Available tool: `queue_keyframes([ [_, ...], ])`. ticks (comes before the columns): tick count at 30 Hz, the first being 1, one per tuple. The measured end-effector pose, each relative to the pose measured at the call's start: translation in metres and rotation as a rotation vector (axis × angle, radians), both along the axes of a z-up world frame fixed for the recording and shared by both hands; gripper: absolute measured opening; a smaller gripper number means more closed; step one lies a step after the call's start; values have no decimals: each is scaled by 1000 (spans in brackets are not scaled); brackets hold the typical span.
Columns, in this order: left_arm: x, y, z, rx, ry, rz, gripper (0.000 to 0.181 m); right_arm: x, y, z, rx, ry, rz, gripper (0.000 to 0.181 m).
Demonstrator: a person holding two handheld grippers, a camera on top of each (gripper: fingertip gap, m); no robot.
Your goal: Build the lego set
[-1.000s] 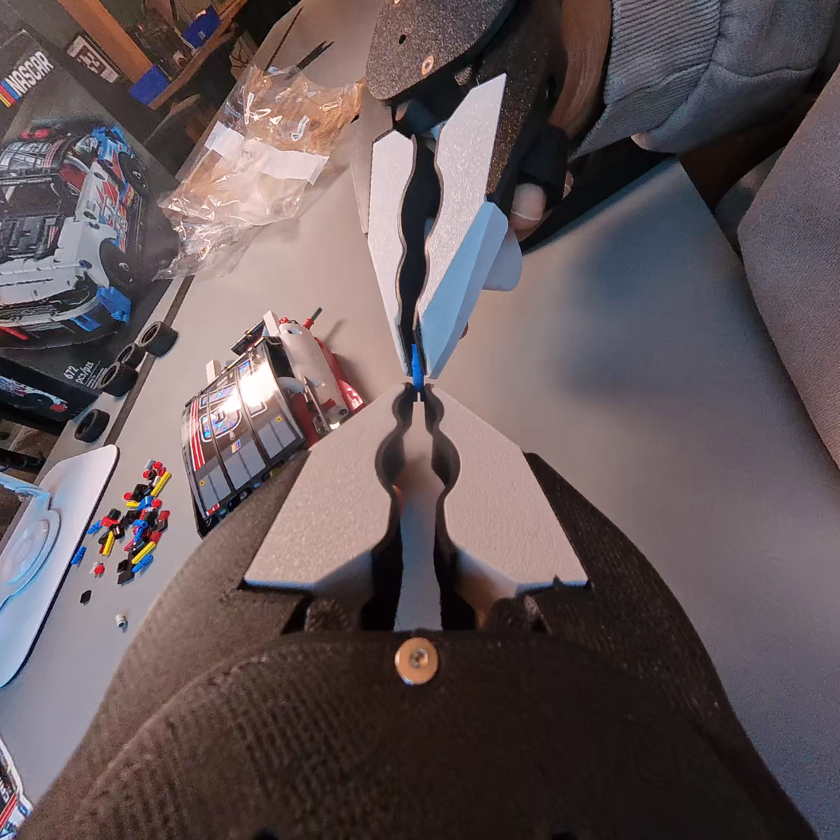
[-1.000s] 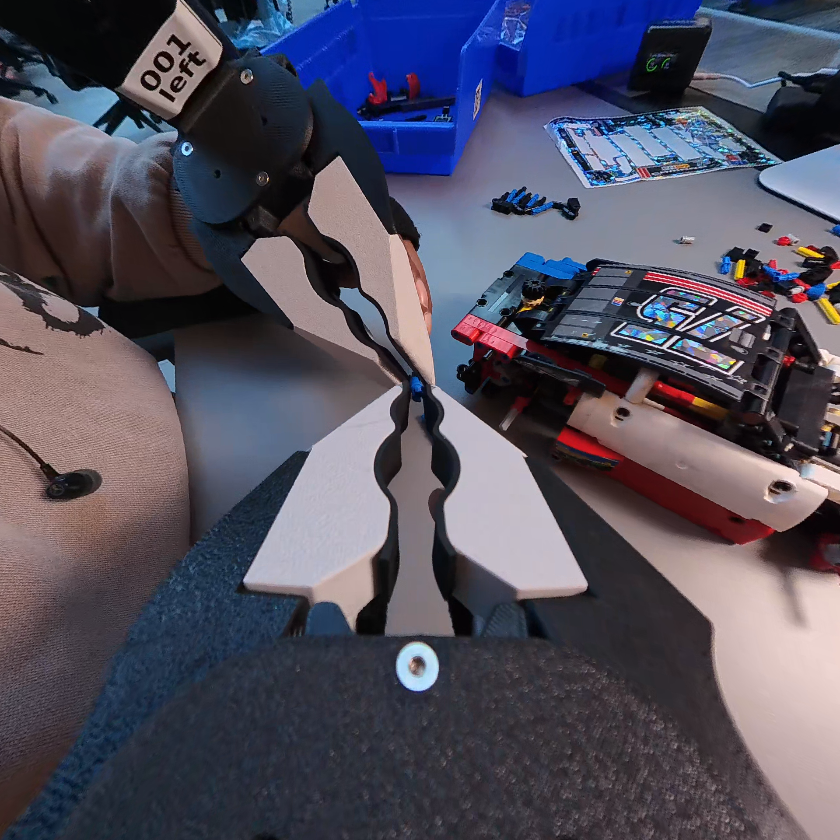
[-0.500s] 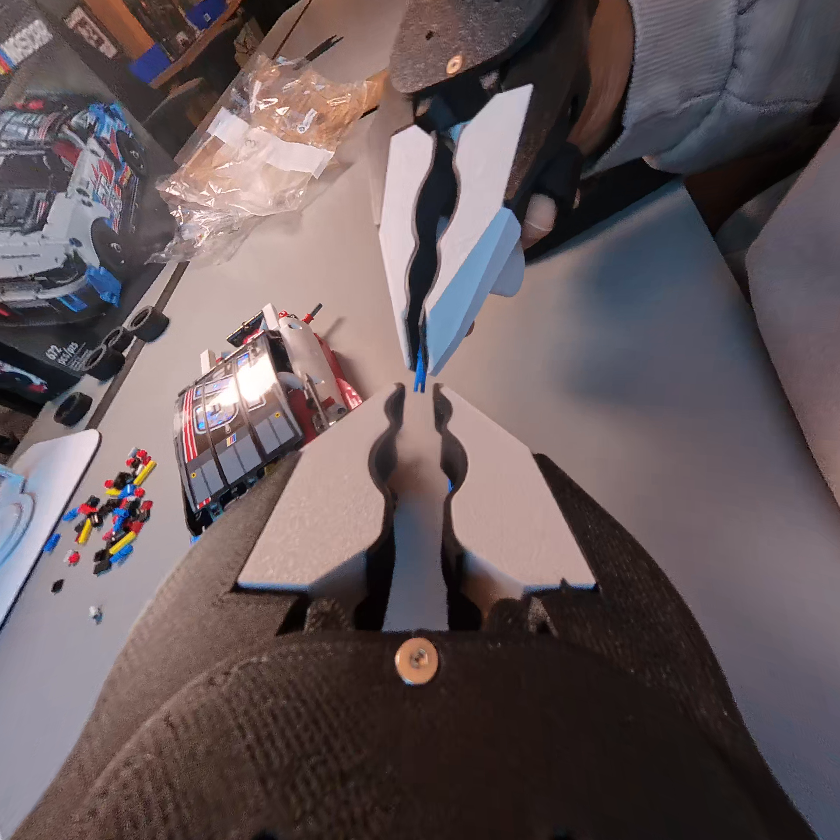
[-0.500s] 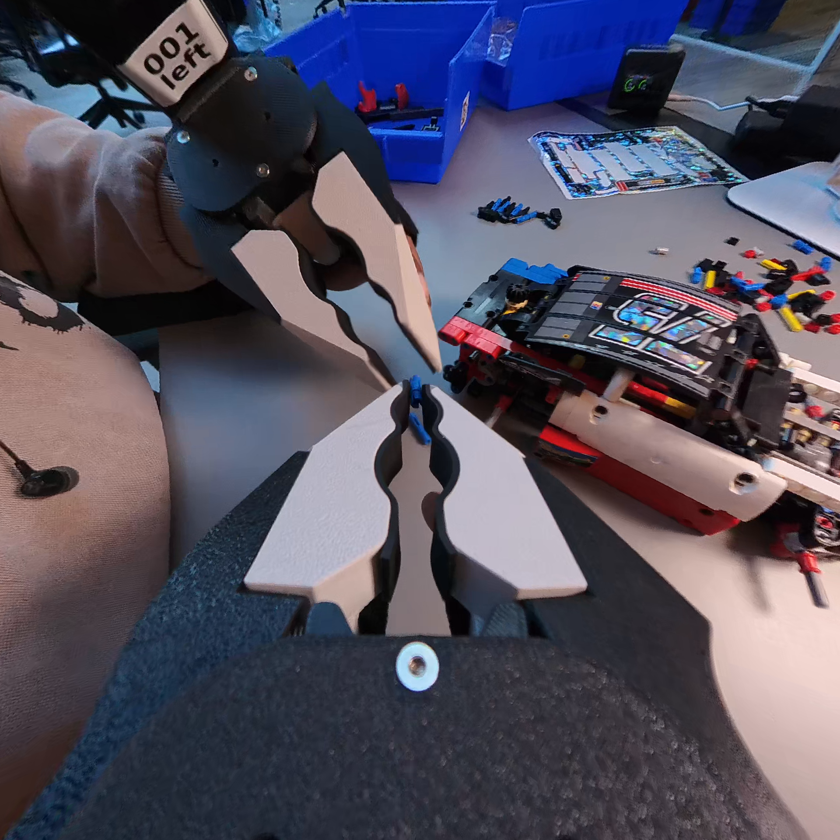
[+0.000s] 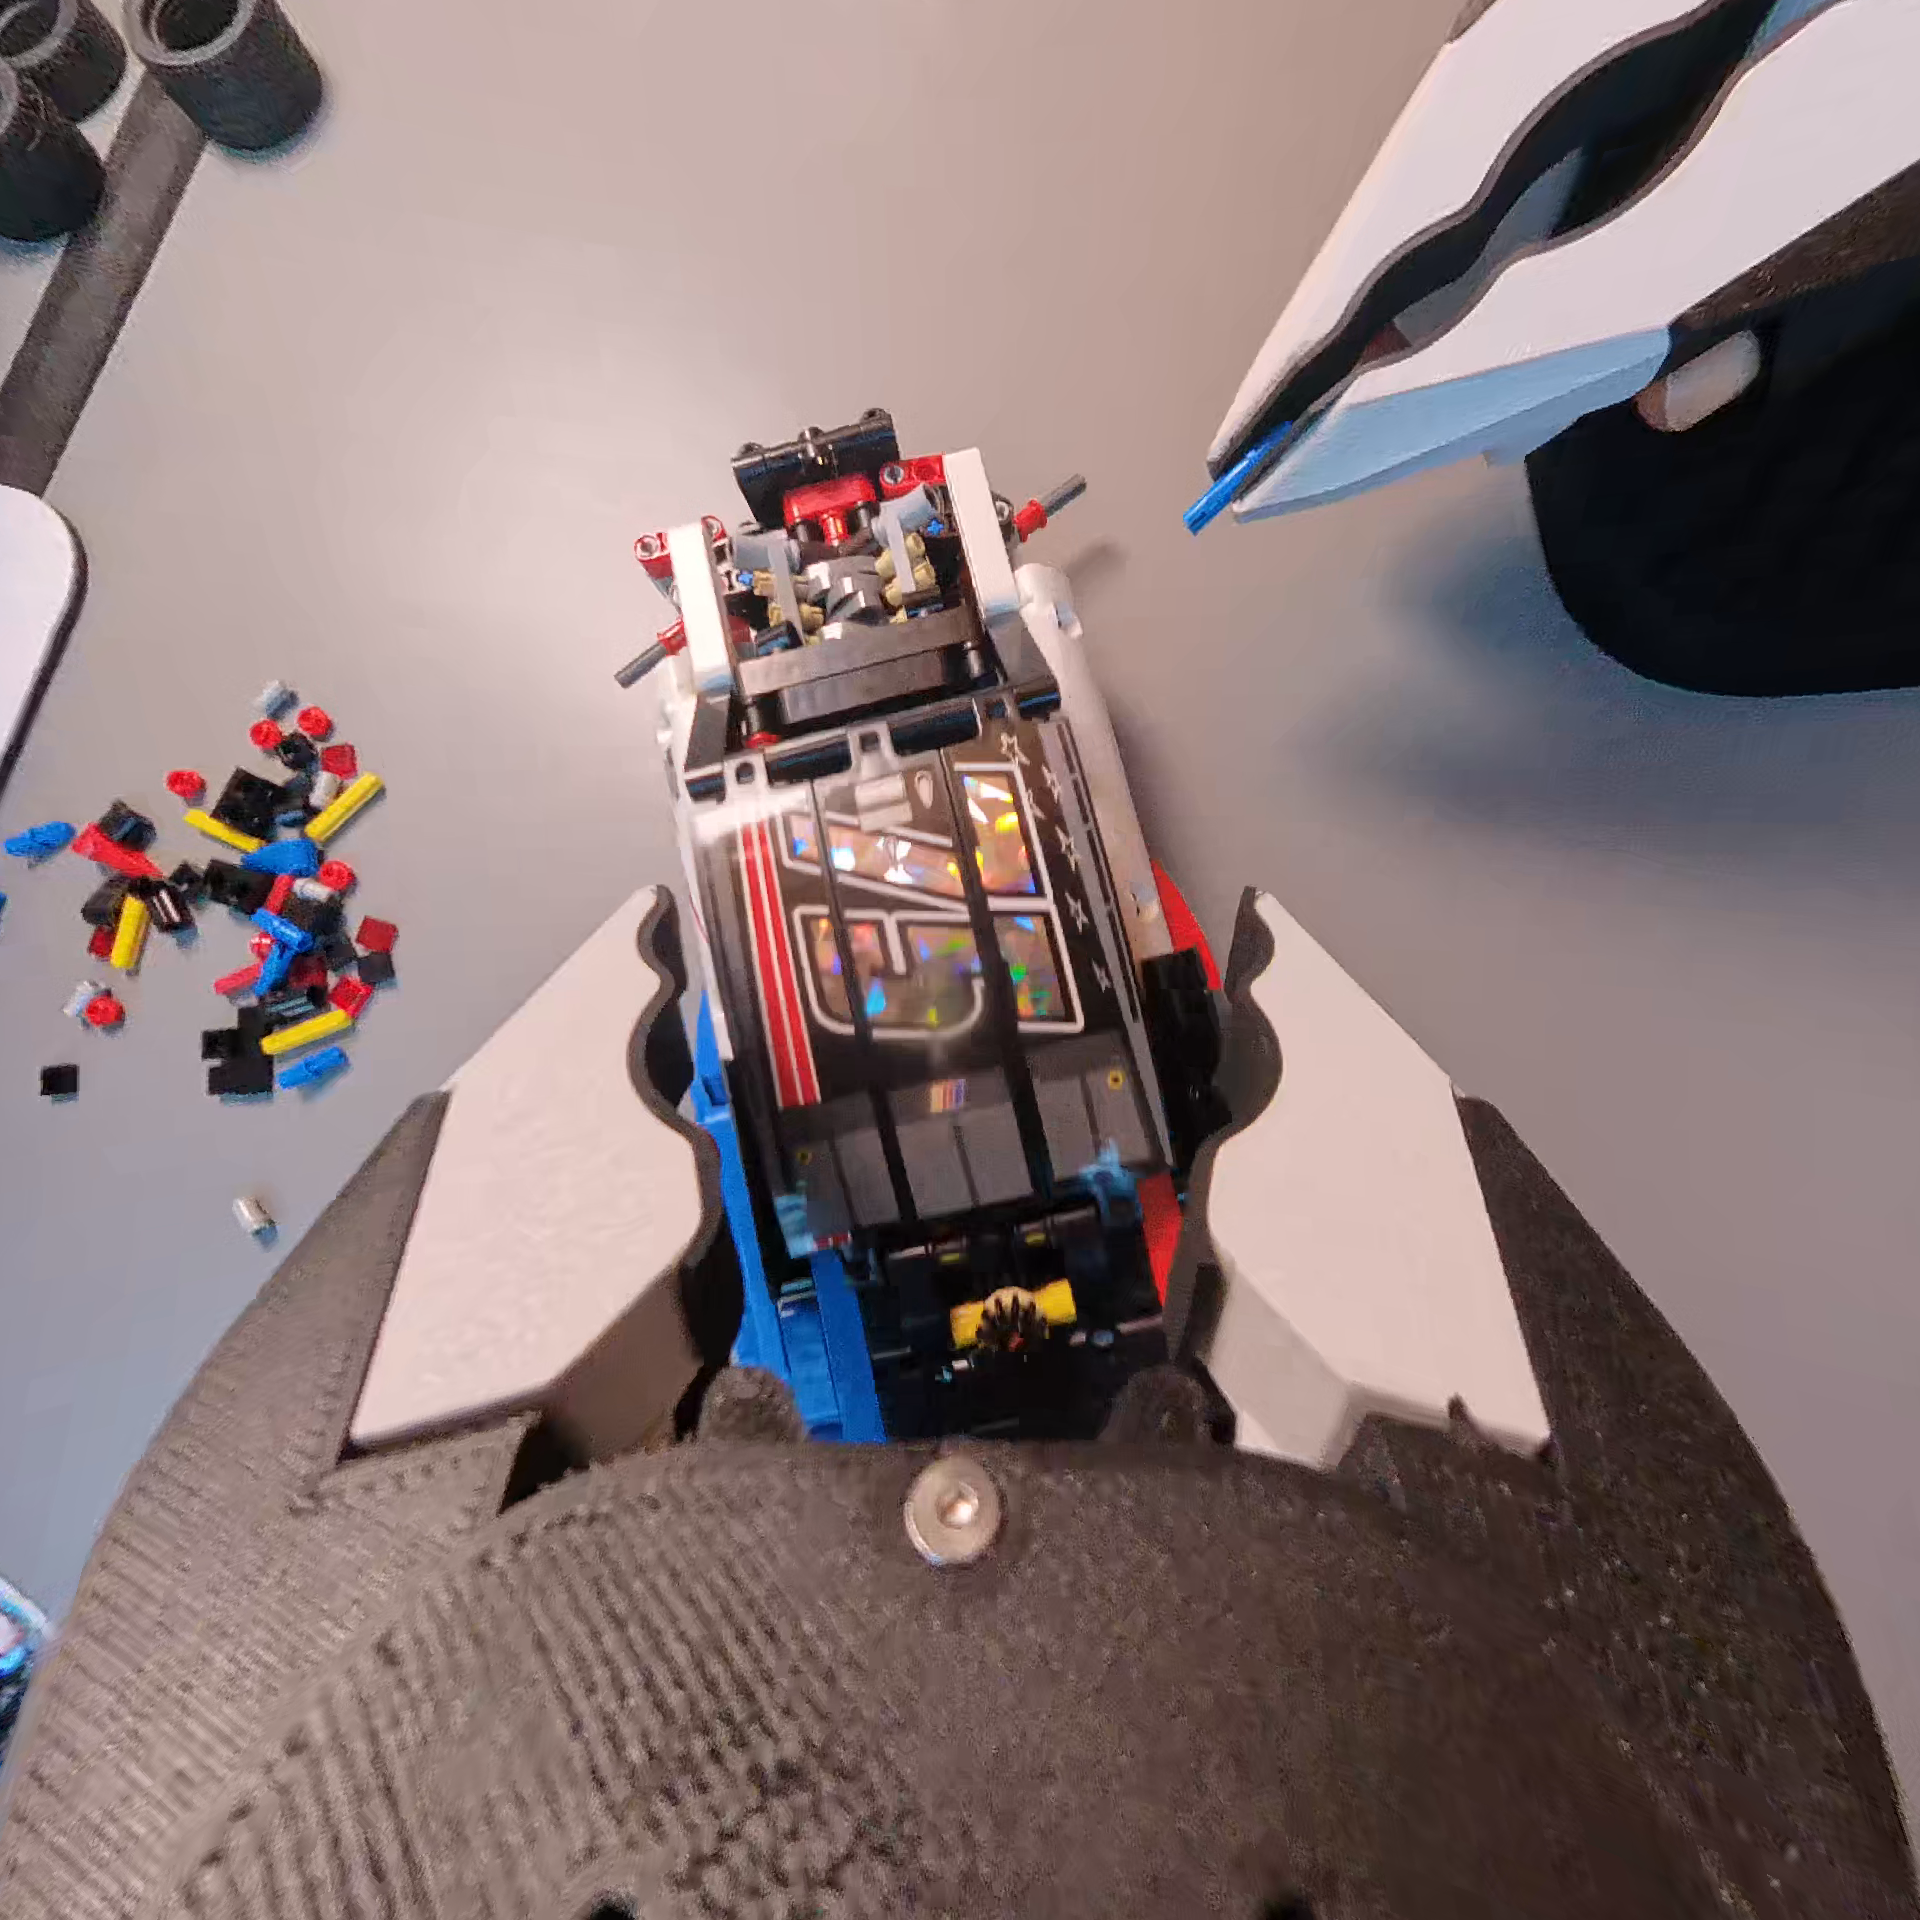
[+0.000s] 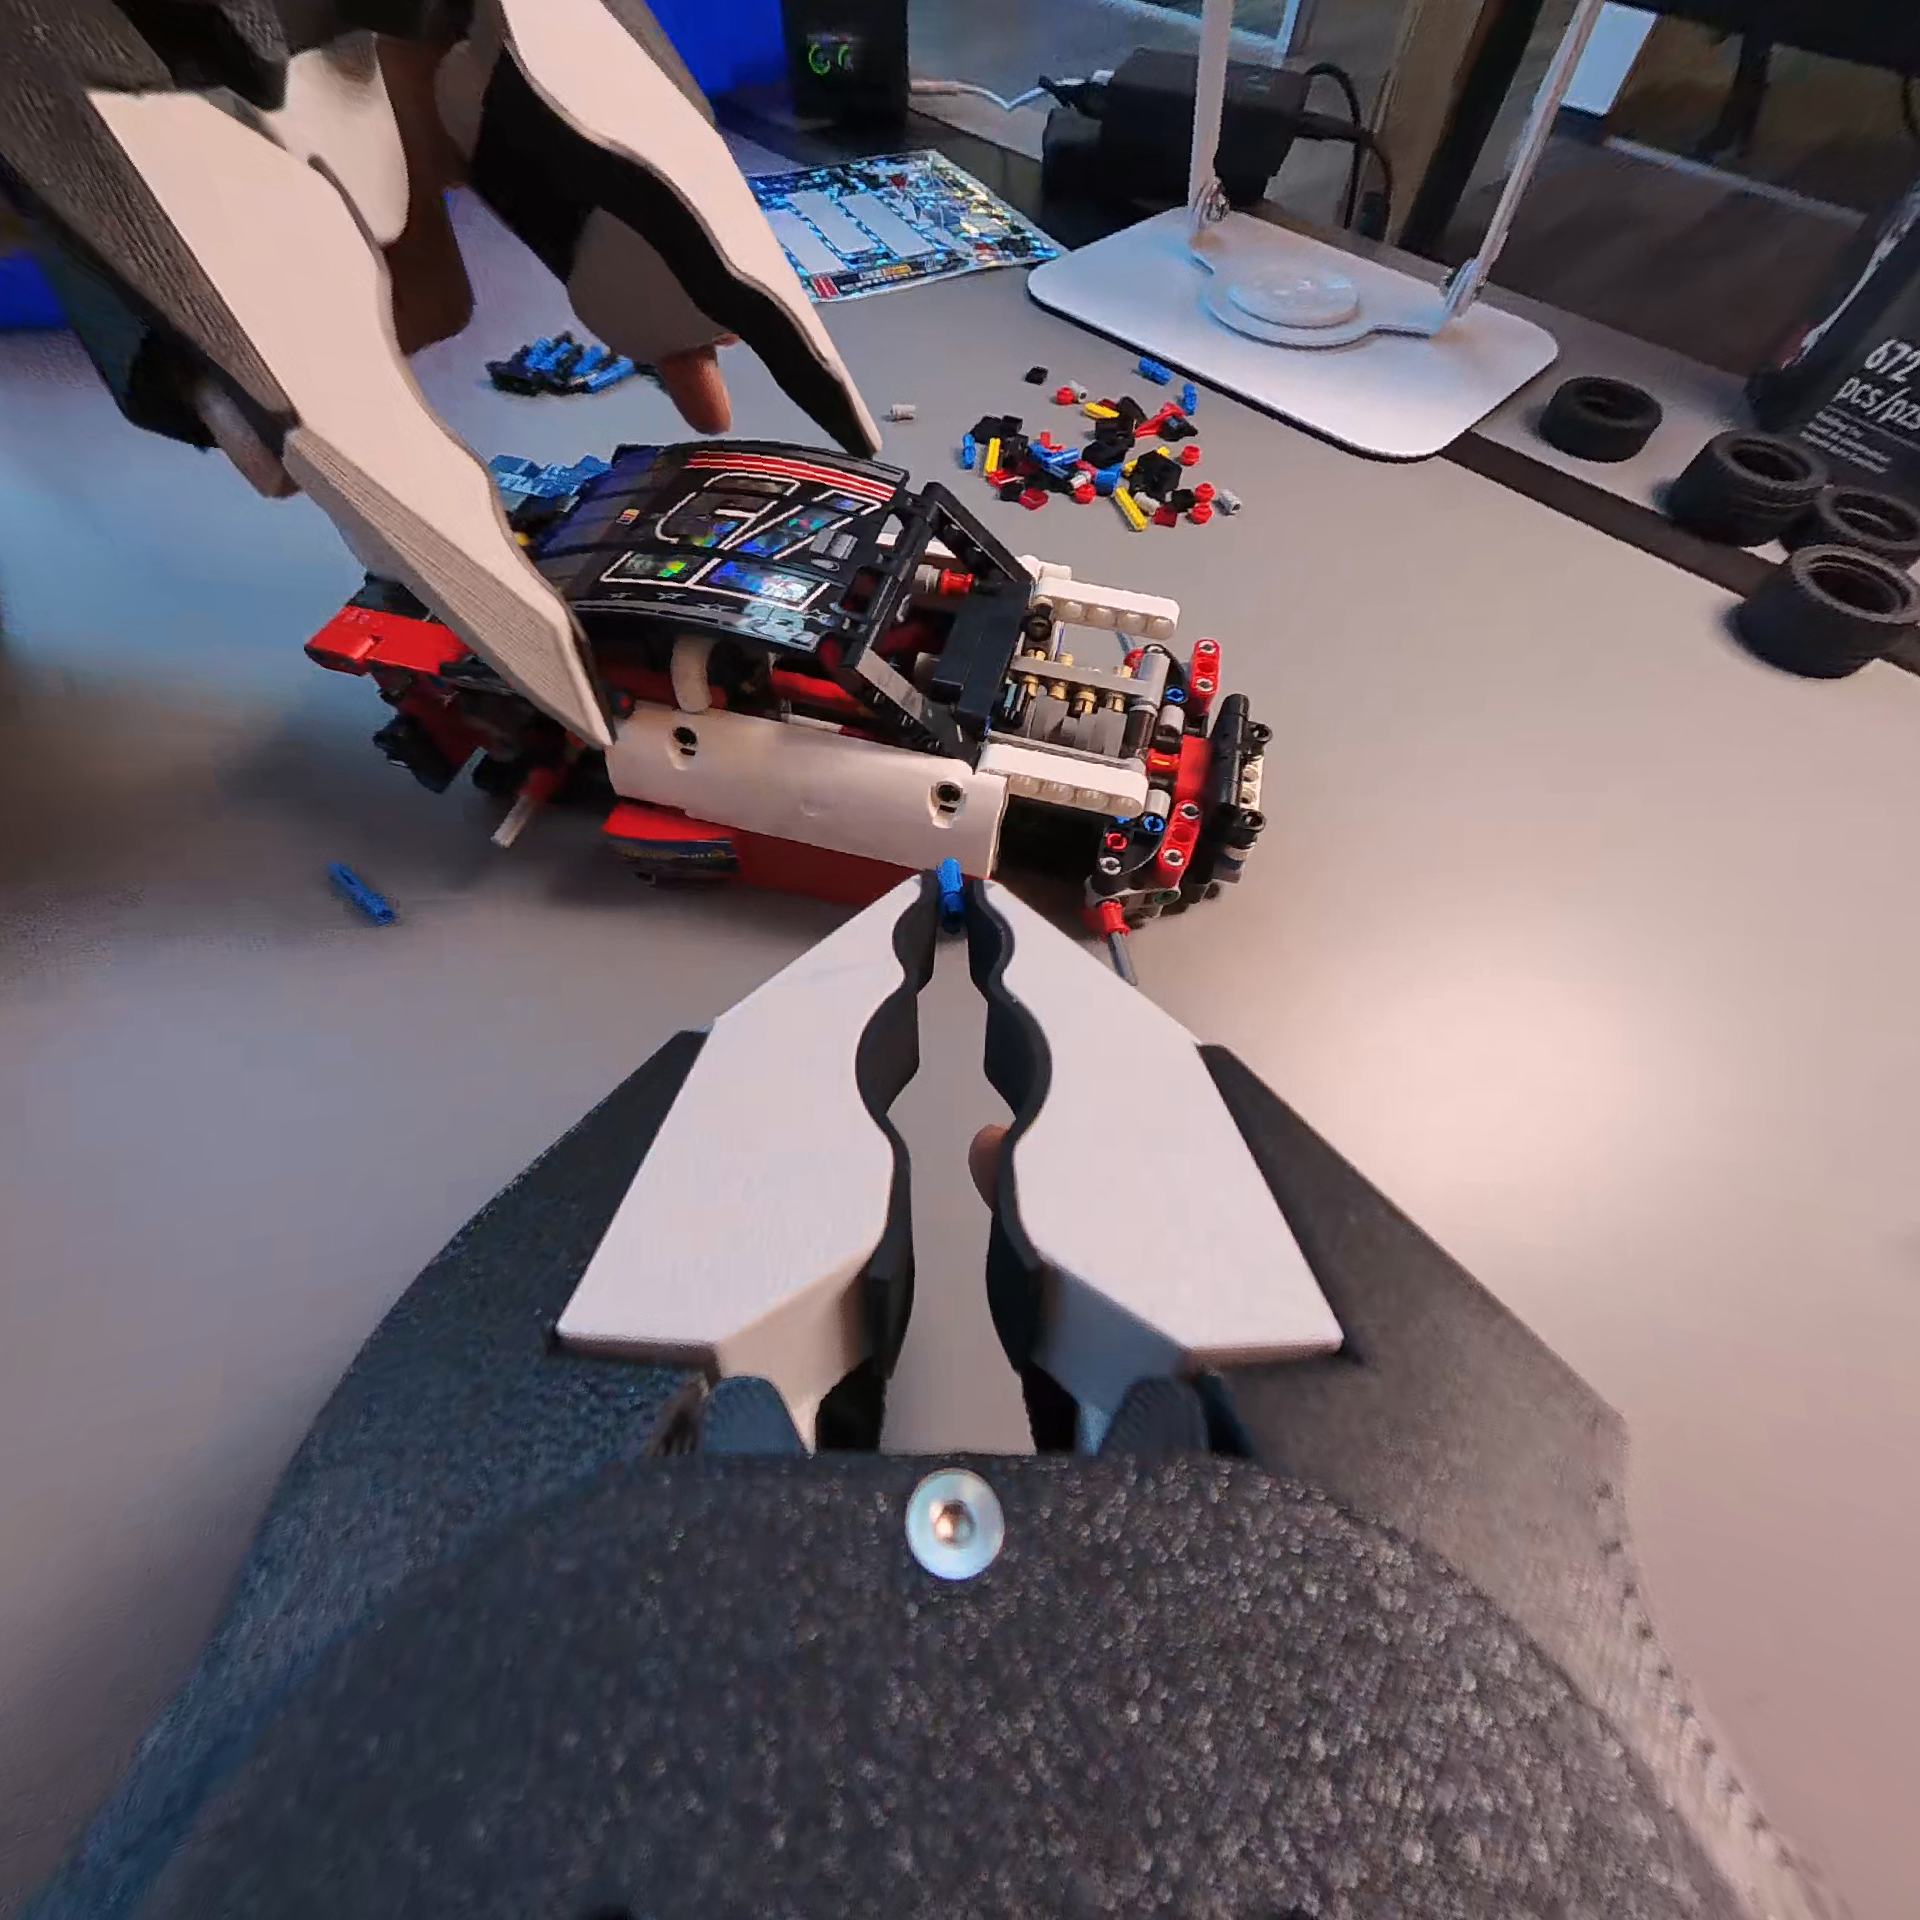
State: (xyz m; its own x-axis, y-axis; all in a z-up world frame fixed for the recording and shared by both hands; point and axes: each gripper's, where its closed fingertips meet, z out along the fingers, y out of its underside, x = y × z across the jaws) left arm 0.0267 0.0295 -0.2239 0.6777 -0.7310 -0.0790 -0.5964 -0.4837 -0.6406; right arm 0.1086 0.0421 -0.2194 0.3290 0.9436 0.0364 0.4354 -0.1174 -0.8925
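The lego car (image 5: pixel 904 883), with a black roof, white sides and red base, stands on the grey table. My left gripper (image 5: pixel 954 904) is open wide and straddles the car's rear from above, one finger on each side. In the right wrist view it (image 6: pixel 732 582) is at the upper left, over the car (image 6: pixel 810 769). My right gripper (image 6: pixel 948 888) is shut on a small blue pin (image 6: pixel 948 881), just in front of the car's white side panel. In the left wrist view the right gripper (image 5: pixel 1231 488) and the pin (image 5: pixel 1210 504) are at the upper right, beside the car's front.
A second blue pin (image 6: pixel 362 894) lies on the table left of the car. A pile of small loose pieces (image 5: pixel 239 914) (image 6: pixel 1101 462) lies beside it. Black tyres (image 6: pixel 1756 488), a white lamp base (image 6: pixel 1299 312), a sticker sheet (image 6: pixel 894 223) and a dark box (image 6: pixel 1860 343) lie farther back. Tip to tip, the grippers are about 10 centimetres apart.
My left gripper let go of the blue pin, opened wide and moved over the car's rear. My right gripper kept the pin and moved to the car's side. A blue pin now lies on the table.
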Motion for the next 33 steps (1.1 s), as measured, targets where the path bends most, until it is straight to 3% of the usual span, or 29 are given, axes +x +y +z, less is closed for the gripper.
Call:
queue_keyframes([
  [3, 4, 13, -12, -10, 109, 8, 107, -1, -1, -2, 10, -7, 7, 2],
  [8, 8, 15, -28, -143, 110, 27, 112, -1, -2, -1, 0, 16, 16, 2],
  [15, -3, 11, -28, -188, 97, 67, 101, -3, -8, 0, -13, 25, 61, 2],
  [23, -30, -3, -20, -103, 47, 234, 97, -19, -28, -19, 47, -126, 168, 3],
  [25, -35, -10, -4, -46, 7, 234, 99, -24, -30, -21, 52, -143, 196, 3],
  [28, -49, -31, 13, -90, -109, 177, 98, -28, -32, -22, 38, -146, 232, 2],
  [33, -92, -73, -17, -302, -178, 130, 98, -35, -18, -27, -20, -140, 232, 2],
])
